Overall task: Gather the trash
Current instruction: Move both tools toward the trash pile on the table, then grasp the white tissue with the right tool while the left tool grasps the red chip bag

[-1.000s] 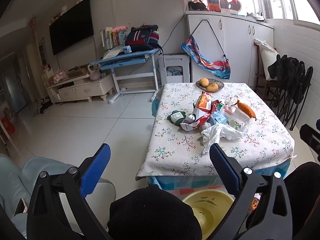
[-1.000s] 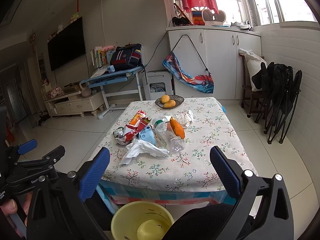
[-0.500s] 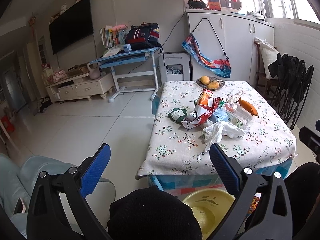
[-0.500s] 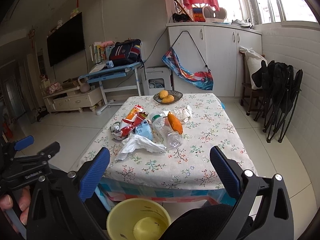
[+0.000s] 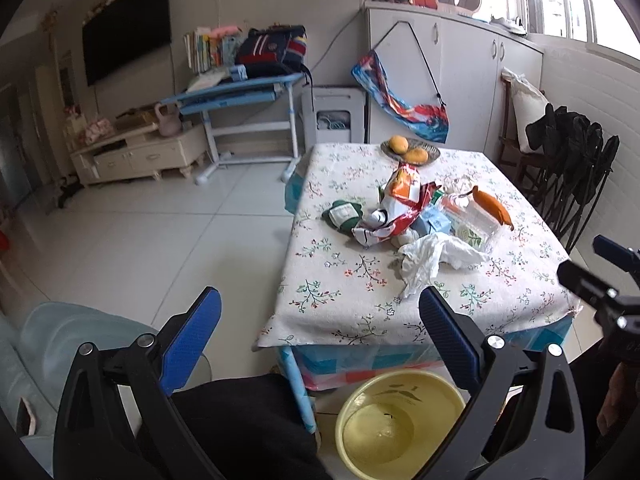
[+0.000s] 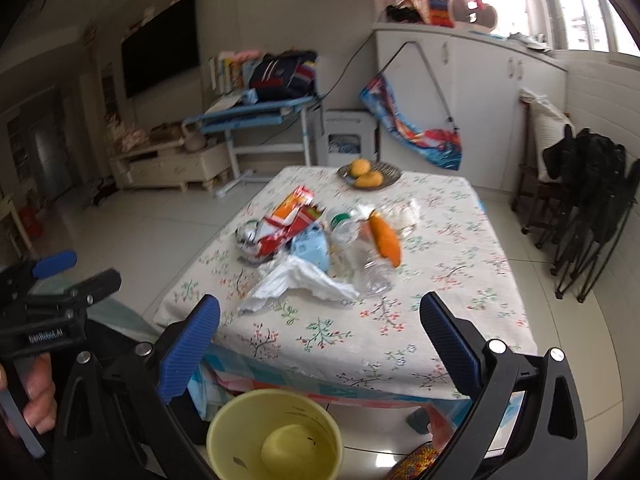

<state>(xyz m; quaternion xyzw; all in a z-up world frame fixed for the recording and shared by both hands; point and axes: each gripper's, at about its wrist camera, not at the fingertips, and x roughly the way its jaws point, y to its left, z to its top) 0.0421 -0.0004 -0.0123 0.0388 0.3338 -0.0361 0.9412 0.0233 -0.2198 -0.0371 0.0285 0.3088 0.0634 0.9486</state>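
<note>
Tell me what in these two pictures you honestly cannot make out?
- Left wrist view: the yellow bin is partly covered by the left gripper, so part of its rim is hidden.
- Right wrist view: motion blur smears the trash pile; labels are unreadable.
- Both views: whatever lies under the crumpled white bag is hidden.
- Under the table: the cloth hides it.

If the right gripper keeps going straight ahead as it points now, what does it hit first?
Probably the crumpled white tissue at the near edge of the trash pile; the right gripper is open and short of the table. Depth is uncertain.
</note>
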